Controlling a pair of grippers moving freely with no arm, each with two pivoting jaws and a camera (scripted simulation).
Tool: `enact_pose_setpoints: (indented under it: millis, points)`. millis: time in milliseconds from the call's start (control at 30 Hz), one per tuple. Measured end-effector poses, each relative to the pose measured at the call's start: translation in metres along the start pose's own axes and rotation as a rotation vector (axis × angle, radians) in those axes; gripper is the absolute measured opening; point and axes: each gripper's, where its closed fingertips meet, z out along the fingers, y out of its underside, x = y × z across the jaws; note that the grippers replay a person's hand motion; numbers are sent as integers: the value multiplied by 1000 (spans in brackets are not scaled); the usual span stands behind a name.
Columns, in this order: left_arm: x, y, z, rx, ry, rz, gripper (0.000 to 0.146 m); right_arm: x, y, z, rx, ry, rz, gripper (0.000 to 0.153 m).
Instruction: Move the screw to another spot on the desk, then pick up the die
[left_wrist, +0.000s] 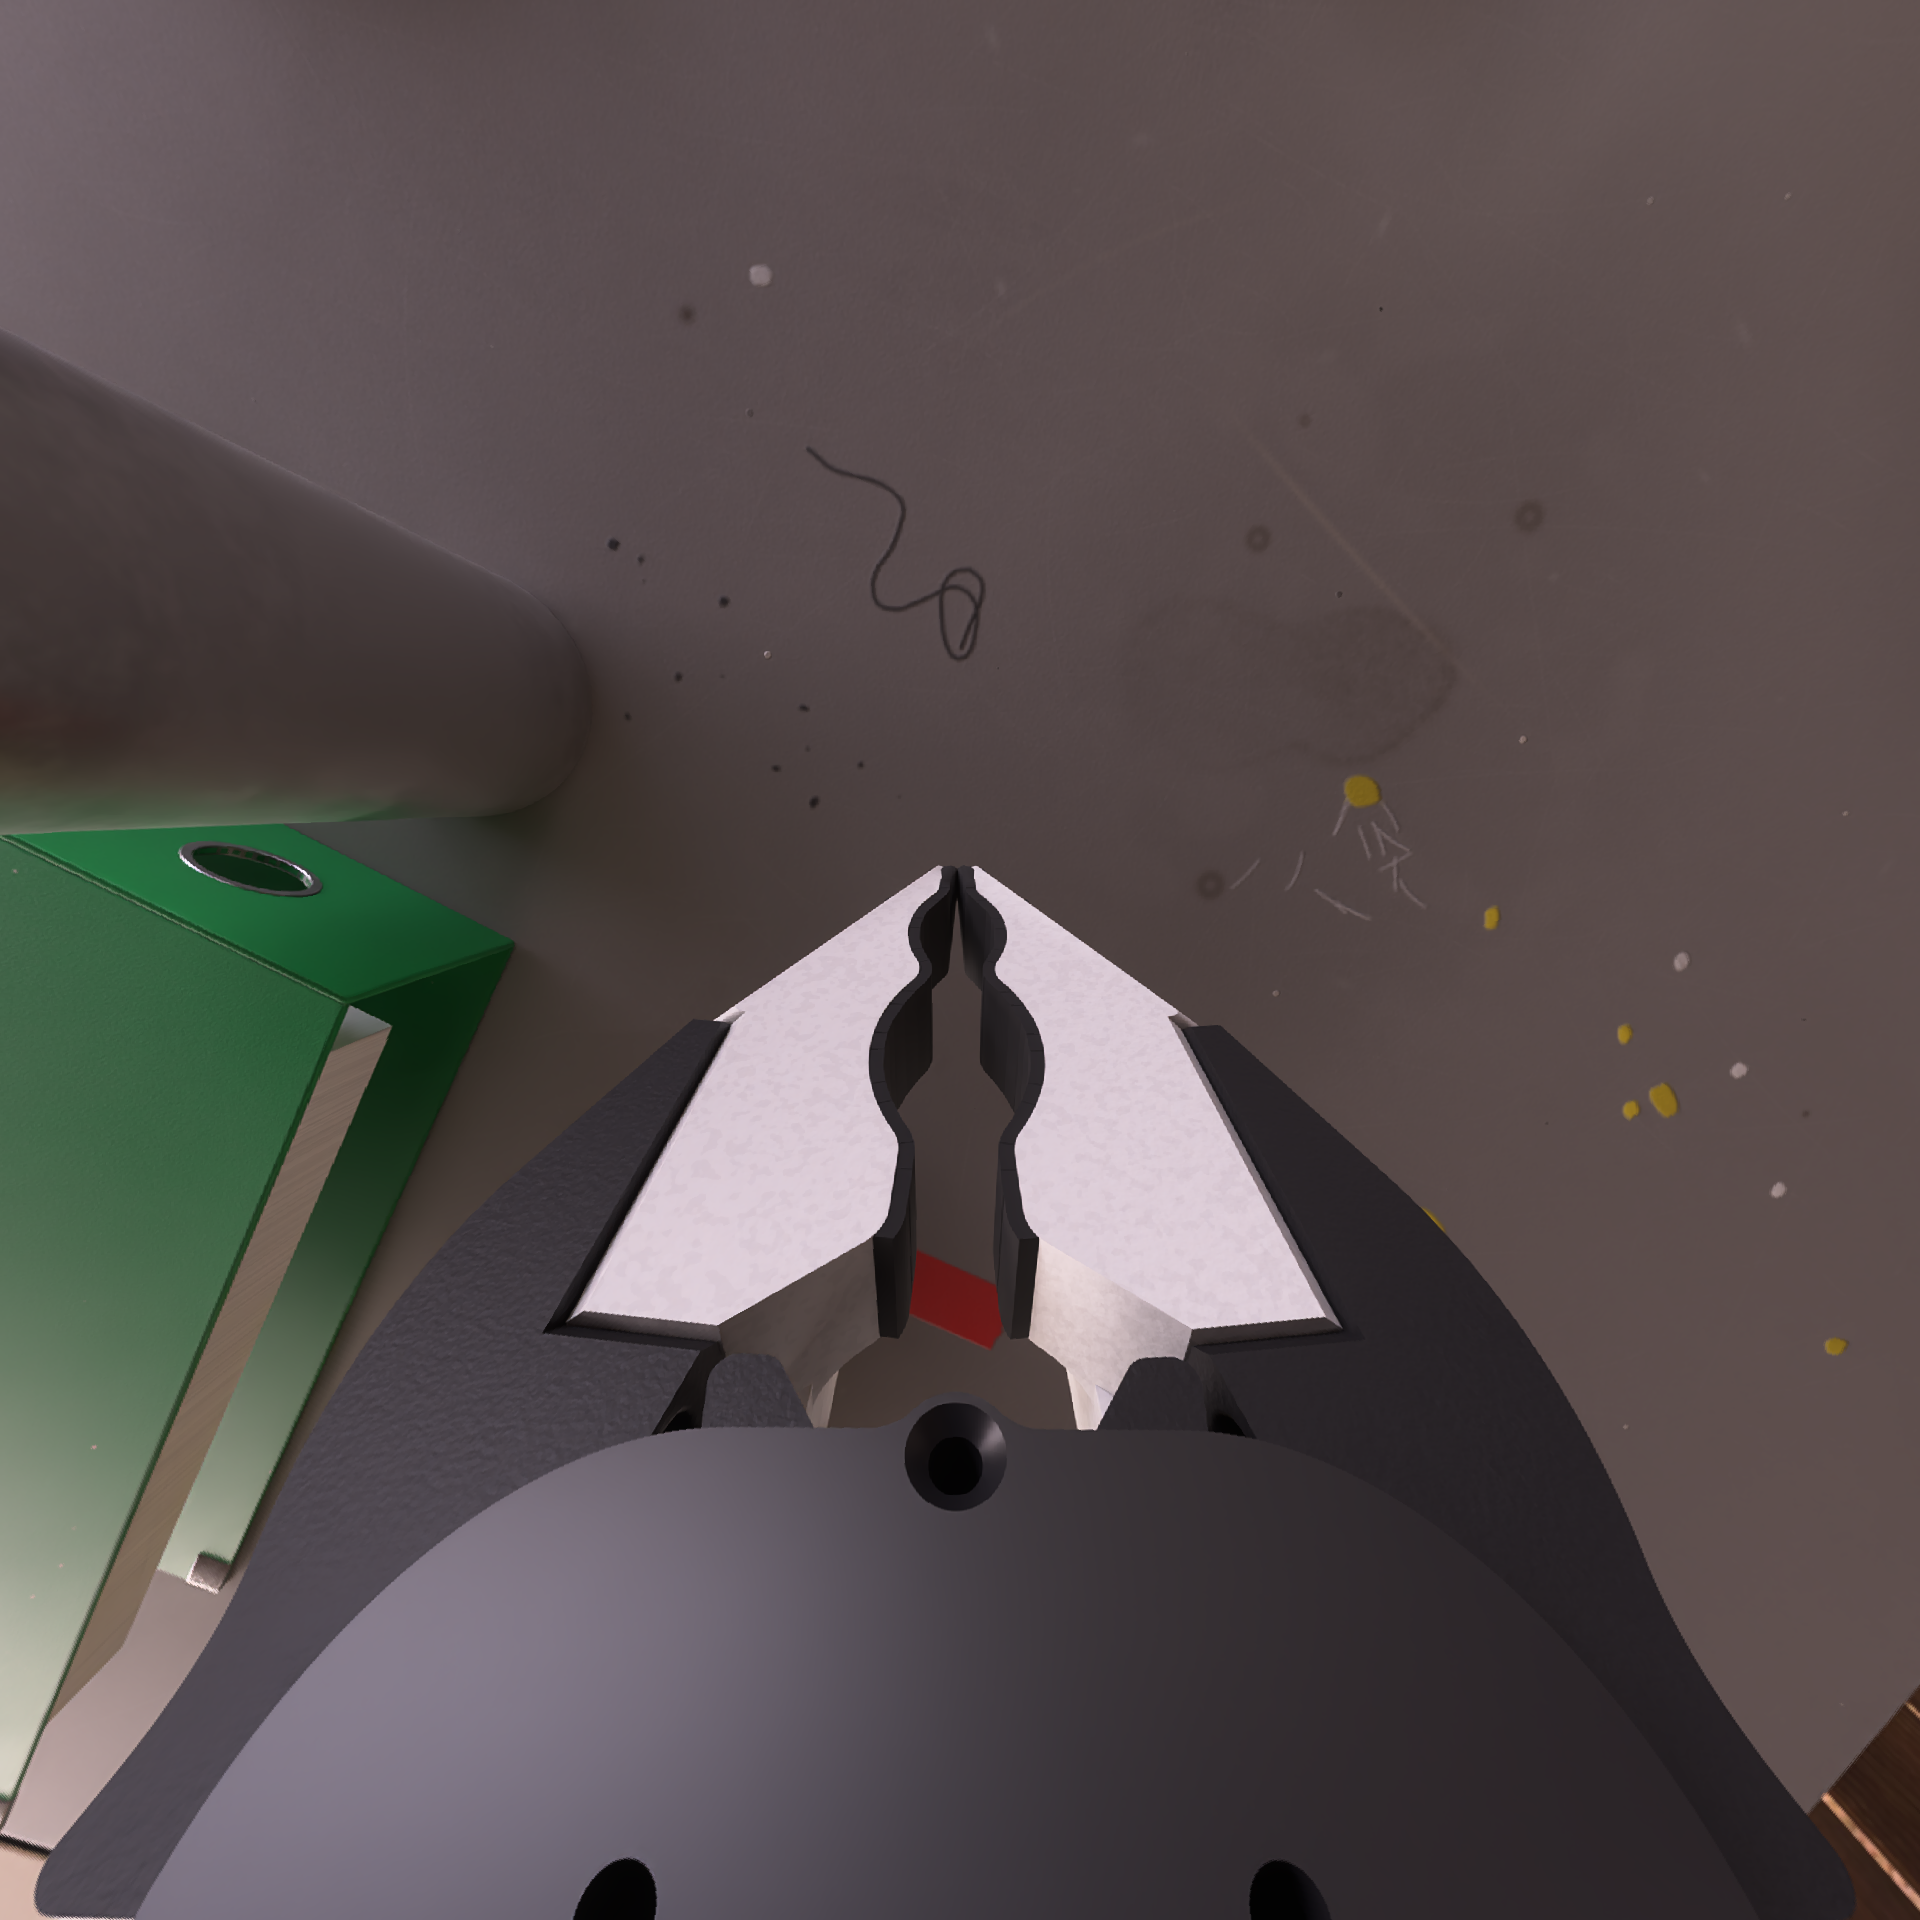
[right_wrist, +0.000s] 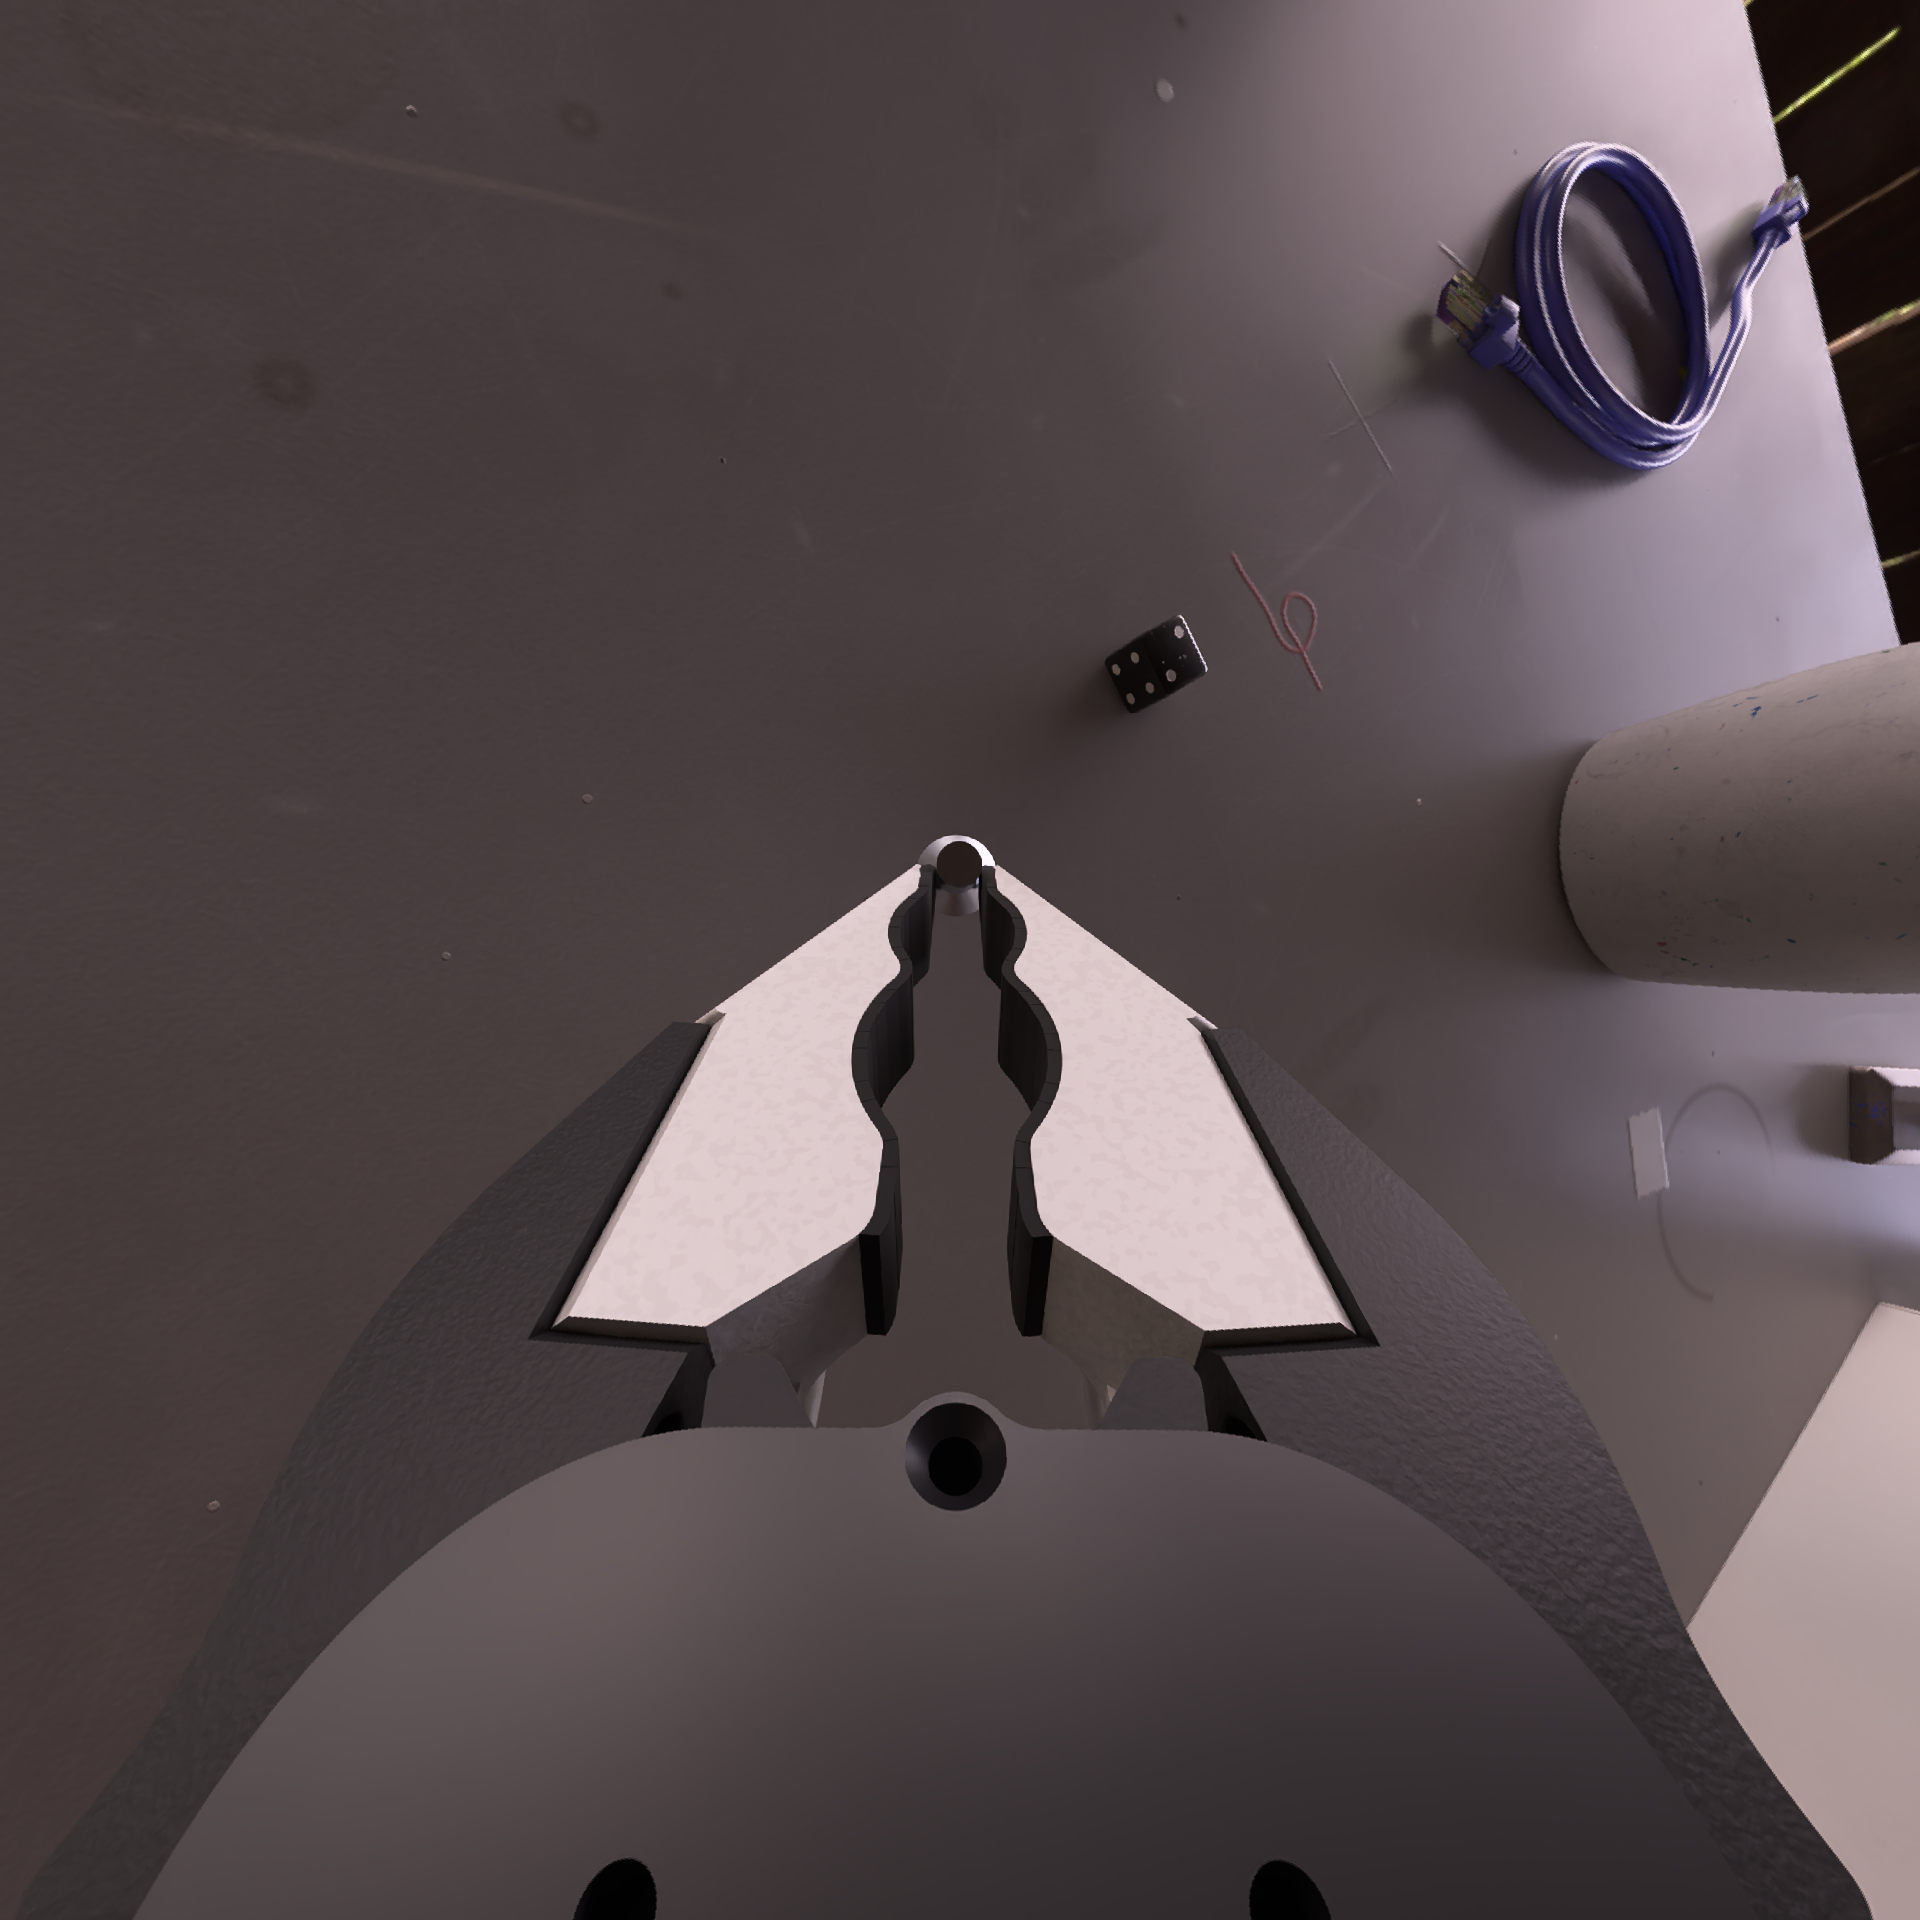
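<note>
Silver metal shows at the very tips of the right gripper (right_wrist: 958, 883) — the screw (right_wrist: 958, 864), pinched between the two fingertips with its round end facing the camera, so its long axis seems to run roughly along the fingers and down toward the desk (right_wrist: 520, 520). Whether its far end touches the grey surface I cannot tell.

Taking the screw as the landmark, the black die (right_wrist: 1155, 665) lies beyond it and off to the right, well apart, flat on the desk with white pips showing. Farther out on that same diagonal sits a coiled blue cable (right_wrist: 1621, 312), and to the right of the screw stands a pale speckled cylinder (right_wrist: 1745, 831).

My judgement: the screw is in transit, and any bare patch to its left or straight ahead would serve as a drop spot — setting it down toward the die would crowd the later pick.

The left gripper (left_wrist: 958, 883) has its fingertips pressed together on nothing, above stained desk beside a green binder (left_wrist: 187, 1143); neither screw nor die shows in its view, so the right one looks nearer the die.
</note>
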Motion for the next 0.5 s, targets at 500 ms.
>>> enact_pose_setpoints:
  millis: [500]
  points:
    - [4, 0, 1, -49, -39, -2, 0, 17, 1, 1, 119, 90, 28, 8]
